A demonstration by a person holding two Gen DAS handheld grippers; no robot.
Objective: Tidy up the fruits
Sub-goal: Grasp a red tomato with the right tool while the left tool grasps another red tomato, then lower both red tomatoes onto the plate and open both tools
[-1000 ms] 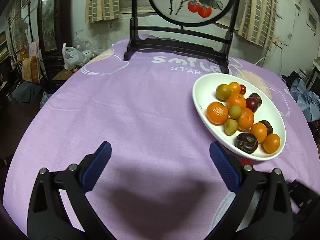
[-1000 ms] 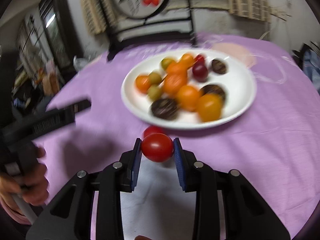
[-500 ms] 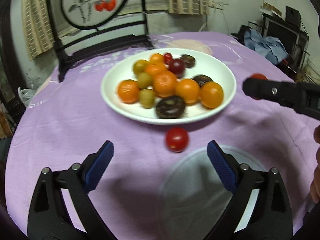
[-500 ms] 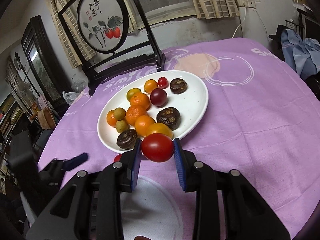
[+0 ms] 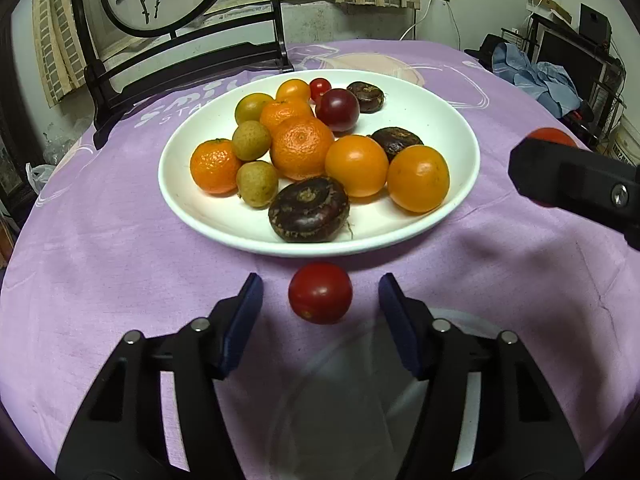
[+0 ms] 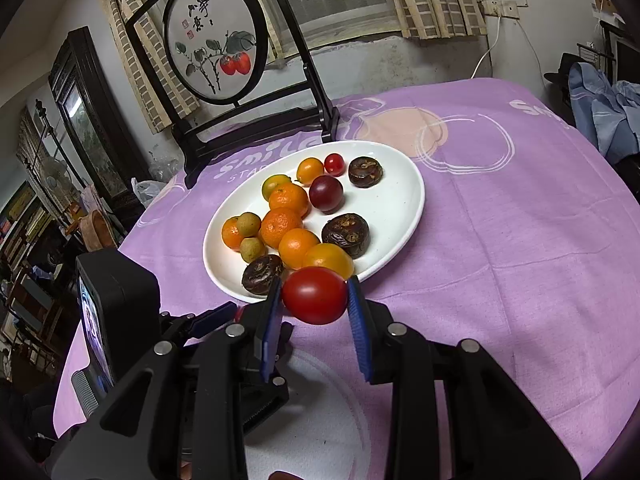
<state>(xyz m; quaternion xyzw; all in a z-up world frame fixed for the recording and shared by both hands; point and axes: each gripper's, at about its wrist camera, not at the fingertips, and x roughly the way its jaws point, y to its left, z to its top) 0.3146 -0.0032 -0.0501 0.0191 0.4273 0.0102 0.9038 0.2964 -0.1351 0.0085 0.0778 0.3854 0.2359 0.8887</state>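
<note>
Right gripper [image 6: 314,300] is clamped on a red cherry tomato [image 6: 315,295], blue pads pressing both its sides, held up off the cloth just in front of the white plate [image 6: 404,208]; my read is it's parked there so the left can work the same patch without a collision. Left gripper [image 5: 320,312] has its jaws spread wide with nothing between the pads touching; a second cherry tomato [image 5: 320,293] sits on the purple tablecloth [image 5: 100,260] between the fingers, just beside the plate's near rim [image 5: 320,250] (gap visible on both sides, so no contact yet). Looks lined up for a straddle grasp: tomato centred, pads level with its sides. Plate already carries the mixed lot: mandarins [image 5: 302,147], small yellow-orange tomatoes [image 5: 418,178], green-brown longan-like fruits [image 5: 257,178], dark water-chestnut-like corms [image 5: 308,214], a dark plum-coloured tomato [image 5: 337,109] and a tiny red tomato [image 5: 320,88]. A clear round dish [image 5: 472,360] lies under the left gripper, likely the sorting target for the red tomatoes, though that's a guess. Risk: round, smooth fruit can roll out when the jaws come together unevenly. Painted screen [image 6: 212,48] at the far table edge is out of the way.
</note>
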